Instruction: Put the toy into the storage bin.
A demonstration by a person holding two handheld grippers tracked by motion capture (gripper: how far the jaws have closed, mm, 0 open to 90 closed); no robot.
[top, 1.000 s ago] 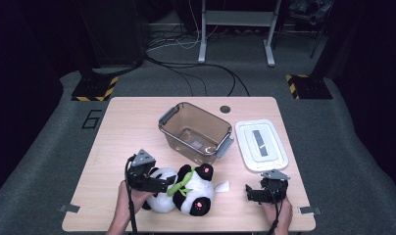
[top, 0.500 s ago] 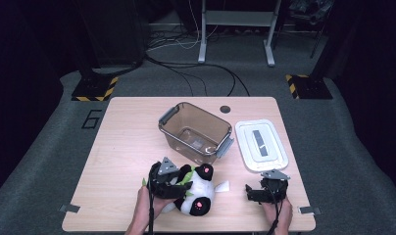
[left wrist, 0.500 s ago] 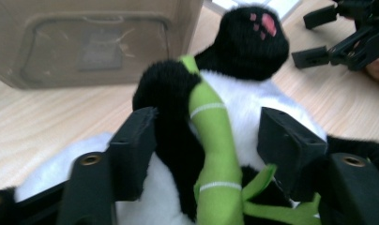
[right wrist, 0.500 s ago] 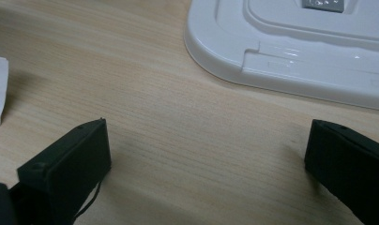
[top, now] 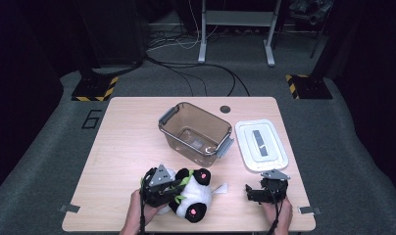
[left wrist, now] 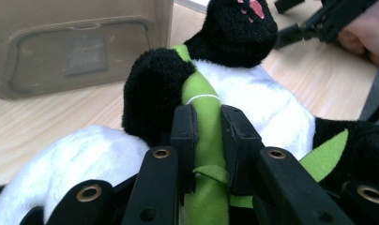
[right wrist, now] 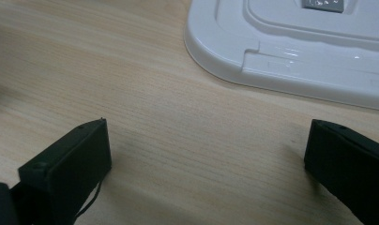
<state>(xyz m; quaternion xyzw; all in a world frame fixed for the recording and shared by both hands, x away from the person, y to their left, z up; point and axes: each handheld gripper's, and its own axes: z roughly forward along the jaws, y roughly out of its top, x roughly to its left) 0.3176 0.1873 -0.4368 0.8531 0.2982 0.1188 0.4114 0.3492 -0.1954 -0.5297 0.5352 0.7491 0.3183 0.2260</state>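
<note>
Gripping stage: left gripper had just been closing; fingers pinched the plush panda's green bamboo stalk.
Right gripper idled, fingers spread; next looked like lifting into the clear bin.

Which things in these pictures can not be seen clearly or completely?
- Plush panda: in the high view the left hand-held gripper covers part of it; its face cannot be made out.
- White lid: cut off by the top and right edges of the right gripper view.
- Clear bin: the patch on its floor is too small to read.

Black-and-white panda, green stalk, white lid
</note>
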